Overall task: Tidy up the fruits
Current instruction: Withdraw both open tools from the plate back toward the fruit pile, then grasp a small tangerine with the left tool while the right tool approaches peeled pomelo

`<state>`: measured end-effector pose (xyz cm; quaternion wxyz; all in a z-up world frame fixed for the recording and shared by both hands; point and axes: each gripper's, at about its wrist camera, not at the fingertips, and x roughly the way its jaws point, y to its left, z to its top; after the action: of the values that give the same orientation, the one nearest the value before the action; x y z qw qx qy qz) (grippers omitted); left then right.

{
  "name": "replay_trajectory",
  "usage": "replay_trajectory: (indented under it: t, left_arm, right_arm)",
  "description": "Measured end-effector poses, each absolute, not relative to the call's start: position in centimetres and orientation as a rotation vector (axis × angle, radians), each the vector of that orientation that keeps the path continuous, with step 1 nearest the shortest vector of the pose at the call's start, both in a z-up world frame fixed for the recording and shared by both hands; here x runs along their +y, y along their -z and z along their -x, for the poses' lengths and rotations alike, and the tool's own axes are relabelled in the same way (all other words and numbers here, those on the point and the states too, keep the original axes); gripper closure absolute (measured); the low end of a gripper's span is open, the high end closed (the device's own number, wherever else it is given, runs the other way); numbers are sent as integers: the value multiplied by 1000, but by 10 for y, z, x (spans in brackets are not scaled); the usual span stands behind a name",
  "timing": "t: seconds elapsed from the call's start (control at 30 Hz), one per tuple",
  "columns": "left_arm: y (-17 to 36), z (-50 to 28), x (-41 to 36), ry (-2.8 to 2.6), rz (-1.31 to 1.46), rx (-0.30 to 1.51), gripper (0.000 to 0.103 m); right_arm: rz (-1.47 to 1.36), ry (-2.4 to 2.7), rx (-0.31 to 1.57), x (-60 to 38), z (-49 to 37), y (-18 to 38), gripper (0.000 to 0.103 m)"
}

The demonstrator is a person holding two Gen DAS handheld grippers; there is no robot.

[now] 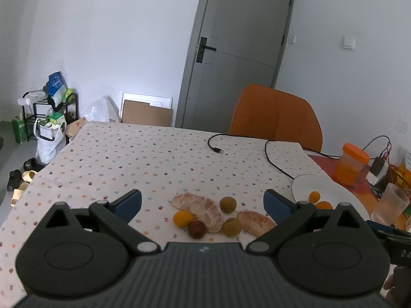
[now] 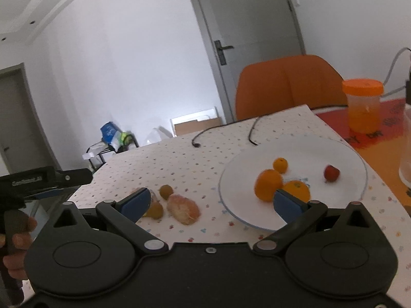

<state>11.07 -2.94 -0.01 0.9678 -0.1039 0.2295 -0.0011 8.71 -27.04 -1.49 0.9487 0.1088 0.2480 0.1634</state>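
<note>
On the dotted tablecloth lie two peeled pomelo pieces [image 1: 199,210] [image 1: 255,222], two green-brown round fruits [image 1: 227,204] [image 1: 231,227], a small orange [image 1: 183,219] and a dark red fruit [image 1: 197,229]. My left gripper [image 1: 203,204] hovers open just above and in front of this cluster, holding nothing. The white plate [image 2: 341,154] holds three oranges [image 2: 268,184] [image 2: 280,165] [image 2: 299,188] and a small red fruit [image 2: 332,172]. My right gripper [image 2: 212,204] is open and empty, between the loose pomelo piece [image 2: 183,209] and the plate's near rim.
A black cable [image 1: 268,154] trails across the table's far side. An orange-lidded jar [image 2: 363,105] and a clear glass [image 2: 405,154] stand right of the plate. An orange chair [image 1: 276,114] sits behind the table. A hand holding the other gripper's handle [image 2: 15,231] shows at left.
</note>
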Motion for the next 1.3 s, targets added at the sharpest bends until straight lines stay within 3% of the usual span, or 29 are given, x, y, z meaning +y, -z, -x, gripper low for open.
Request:
replay_trajectory:
  t: [0.2,0.3,0.5,0.7,1.07,1.3]
  left_arm:
    - [9,-110,-21,-6,238,471,7]
    - [14,-111,-18,-2,256,483,14]
    - [25,-115,-14,8,273,508,30]
    - [38,-125,-10,7,295,531,39]
    - [52,-146,-5,-1,305,565,49]
    - [60,-164,-6,2,309,593,59]
  right_arm:
    - [-185,-384,516,-258,-92,17,0]
    - [-158,-398,522,-251,-94,18,2]
    - [-139,-434,546,-238,-101,21,14]
    - [-120,-459,579,-228,-113,29,26]
    - [-71,-500,601,-213,-131,35,30]
    - [-40,-523,630,-202,-146,40,38]
